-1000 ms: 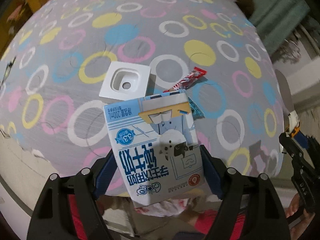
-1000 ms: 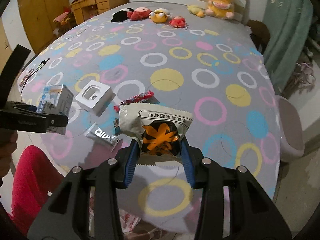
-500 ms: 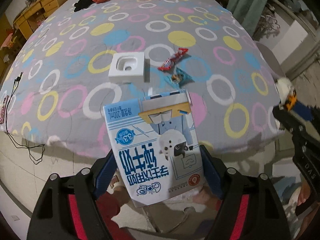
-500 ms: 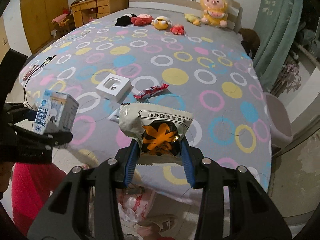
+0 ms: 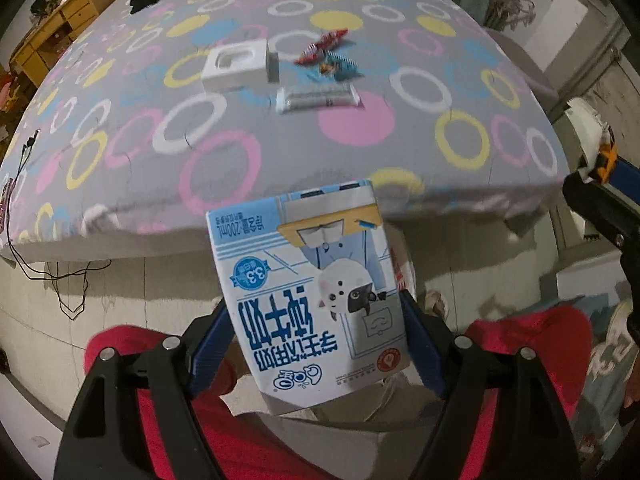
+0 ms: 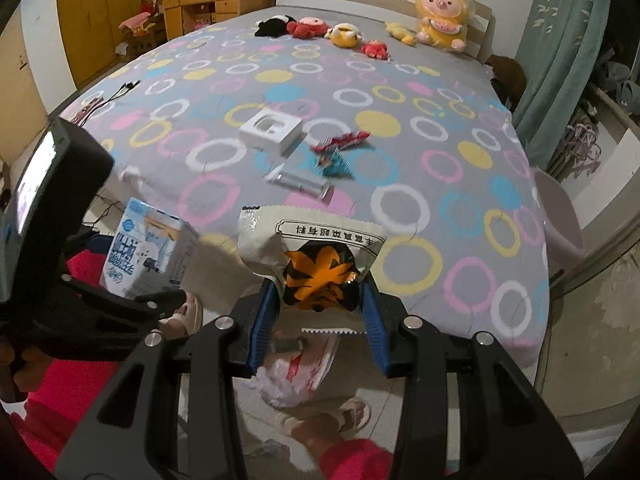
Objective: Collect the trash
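The bed fills the upper part of both views, and four pieces of trash are not yet collected from it: a white box, a silver wrapper, a red wrapper and a small teal wrapper, close together at about 12 o'clock from the right gripper.

Both grippers are now over the floor at the foot of the bed. At 6 o'clock under the right one lies a white plastic bag with red print, probably the trash bag. To do this step well, I think each gripper should come right above the bag mouth before letting go, the light snack first, so nothing falls beside it.

The left gripper has its jaws wide and clamped on the sides of a blue and white milk carton, which stands firm between the blue pads.

The right gripper has its jaws narrower, pinching a crumpled snack packet with orange and black print; its top sticks out toward 12 o'clock.
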`<state>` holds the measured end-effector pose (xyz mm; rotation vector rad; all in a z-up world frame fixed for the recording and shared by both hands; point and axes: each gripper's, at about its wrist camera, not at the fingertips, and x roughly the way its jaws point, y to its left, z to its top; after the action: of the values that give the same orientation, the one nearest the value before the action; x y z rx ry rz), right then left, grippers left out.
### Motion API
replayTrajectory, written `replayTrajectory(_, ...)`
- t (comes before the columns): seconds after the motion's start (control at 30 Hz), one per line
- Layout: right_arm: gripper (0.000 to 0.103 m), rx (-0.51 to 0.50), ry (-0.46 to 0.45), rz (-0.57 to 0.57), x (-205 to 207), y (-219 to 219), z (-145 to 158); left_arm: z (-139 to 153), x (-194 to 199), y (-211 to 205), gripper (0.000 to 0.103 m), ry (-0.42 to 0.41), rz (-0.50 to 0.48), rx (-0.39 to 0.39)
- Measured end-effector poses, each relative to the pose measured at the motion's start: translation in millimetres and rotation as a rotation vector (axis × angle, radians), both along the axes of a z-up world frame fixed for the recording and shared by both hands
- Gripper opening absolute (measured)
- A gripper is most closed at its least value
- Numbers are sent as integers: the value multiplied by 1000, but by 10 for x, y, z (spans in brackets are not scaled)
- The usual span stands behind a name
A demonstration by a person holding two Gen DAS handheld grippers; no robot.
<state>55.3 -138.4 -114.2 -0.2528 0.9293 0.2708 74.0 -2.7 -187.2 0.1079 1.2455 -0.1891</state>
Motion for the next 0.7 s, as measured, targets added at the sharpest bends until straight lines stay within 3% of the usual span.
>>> replayTrajectory(0.23, 40, 38, 31, -15, -322, 93, -222, -111, -206, -7, 76, -49, -56, 25)
replayTrajectory(0.5, 40, 90, 54, -53, -360, 110, -492, -435, -239, -66, 76, -49, -117, 16)
replayTrajectory(0.7, 40, 104, 108, -93, -298, 124, -837, -845, -143, -144, 76, 27, -148, 10)
